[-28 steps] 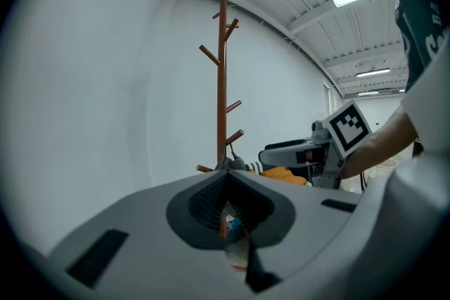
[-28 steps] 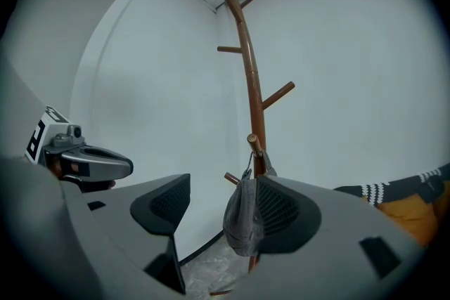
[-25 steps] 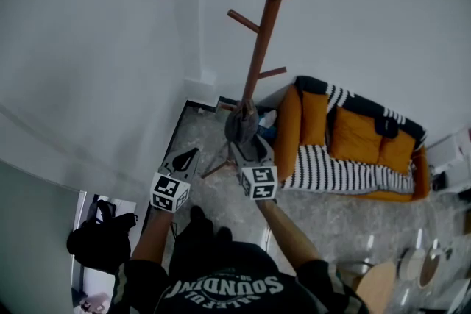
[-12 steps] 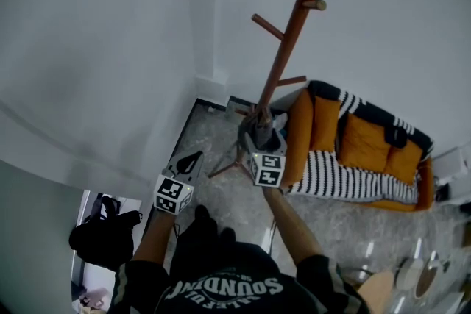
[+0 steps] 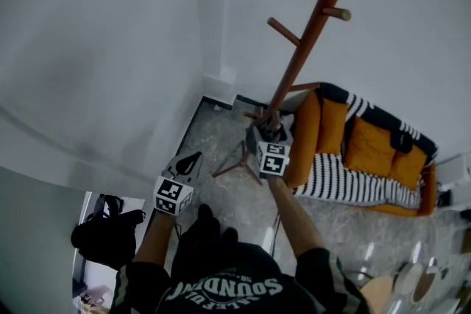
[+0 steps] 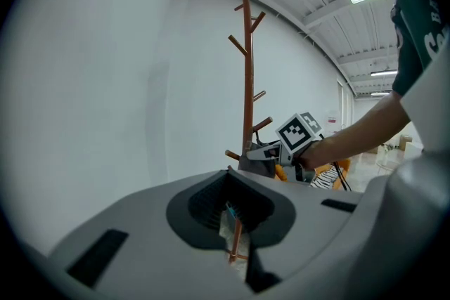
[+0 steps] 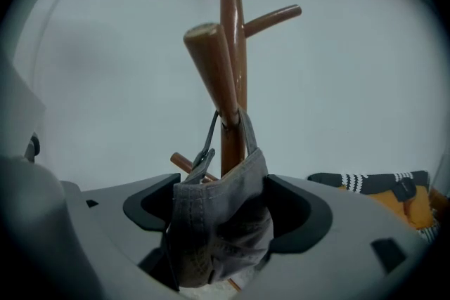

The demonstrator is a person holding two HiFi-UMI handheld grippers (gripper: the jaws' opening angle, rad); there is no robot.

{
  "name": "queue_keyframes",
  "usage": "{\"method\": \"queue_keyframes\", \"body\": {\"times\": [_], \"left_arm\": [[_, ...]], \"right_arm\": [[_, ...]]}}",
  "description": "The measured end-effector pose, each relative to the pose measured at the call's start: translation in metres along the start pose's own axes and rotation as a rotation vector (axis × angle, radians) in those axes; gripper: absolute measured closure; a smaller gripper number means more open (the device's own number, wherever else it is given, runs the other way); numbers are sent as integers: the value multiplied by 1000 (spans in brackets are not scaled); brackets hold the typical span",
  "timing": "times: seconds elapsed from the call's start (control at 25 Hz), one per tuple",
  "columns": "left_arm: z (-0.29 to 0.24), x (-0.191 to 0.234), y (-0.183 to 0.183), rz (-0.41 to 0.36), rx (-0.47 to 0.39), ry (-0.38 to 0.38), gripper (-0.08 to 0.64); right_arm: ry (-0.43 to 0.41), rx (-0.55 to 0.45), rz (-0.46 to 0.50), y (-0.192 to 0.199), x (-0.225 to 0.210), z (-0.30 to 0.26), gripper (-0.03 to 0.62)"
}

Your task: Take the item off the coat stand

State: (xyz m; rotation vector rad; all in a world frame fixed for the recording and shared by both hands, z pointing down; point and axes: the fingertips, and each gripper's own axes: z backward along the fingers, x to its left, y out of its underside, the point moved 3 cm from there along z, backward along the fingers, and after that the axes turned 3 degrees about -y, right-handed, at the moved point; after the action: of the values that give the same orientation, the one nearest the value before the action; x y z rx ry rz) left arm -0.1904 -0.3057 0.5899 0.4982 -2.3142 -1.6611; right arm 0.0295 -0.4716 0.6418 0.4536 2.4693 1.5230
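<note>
A brown wooden coat stand [image 5: 309, 40] rises in the room's corner; it also shows as the coat stand [image 6: 247, 81] and the coat stand [image 7: 230, 31]. A grey cap [image 7: 221, 221] hangs by its strap from a low peg [image 7: 211, 60]. My right gripper [image 7: 223, 211] reaches up to it, and its jaws are opening on either side of the cap. In the head view the right gripper [image 5: 265, 137] is at the pole's lower part. The left gripper [image 5: 188, 160] hangs lower left, shut and empty, apart from the stand.
An orange sofa [image 5: 368, 151] with a striped blanket stands right of the stand. White walls meet close behind the pole. A black bag [image 5: 103, 239] lies at the lower left. A round table edge [image 5: 386, 290] shows at the bottom right.
The right gripper has moved up and in toward the stand's pole with the cap in front of it. The left gripper has hardly moved.
</note>
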Motion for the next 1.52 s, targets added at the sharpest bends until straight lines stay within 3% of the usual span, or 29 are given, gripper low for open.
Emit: {"method": "queue_keyframes", "body": {"times": [0.36, 0.4, 0.48, 0.68, 1.52], "left_arm": [[-3, 8, 4, 18, 14, 5, 560], [-4, 8, 3, 17, 14, 7, 560], [-5, 8, 3, 16, 13, 10, 560], [-7, 6, 1, 12, 12, 16, 560], [8, -22, -9, 3, -21, 14, 559]], "right_arm": [[-11, 55, 0, 4, 2, -7, 256], [-8, 56, 5, 4, 1, -7, 285], [-5, 55, 20, 3, 1, -5, 409], [-5, 71, 38, 3, -1, 0, 497], [-61, 15, 146, -13, 7, 42, 537]]}}
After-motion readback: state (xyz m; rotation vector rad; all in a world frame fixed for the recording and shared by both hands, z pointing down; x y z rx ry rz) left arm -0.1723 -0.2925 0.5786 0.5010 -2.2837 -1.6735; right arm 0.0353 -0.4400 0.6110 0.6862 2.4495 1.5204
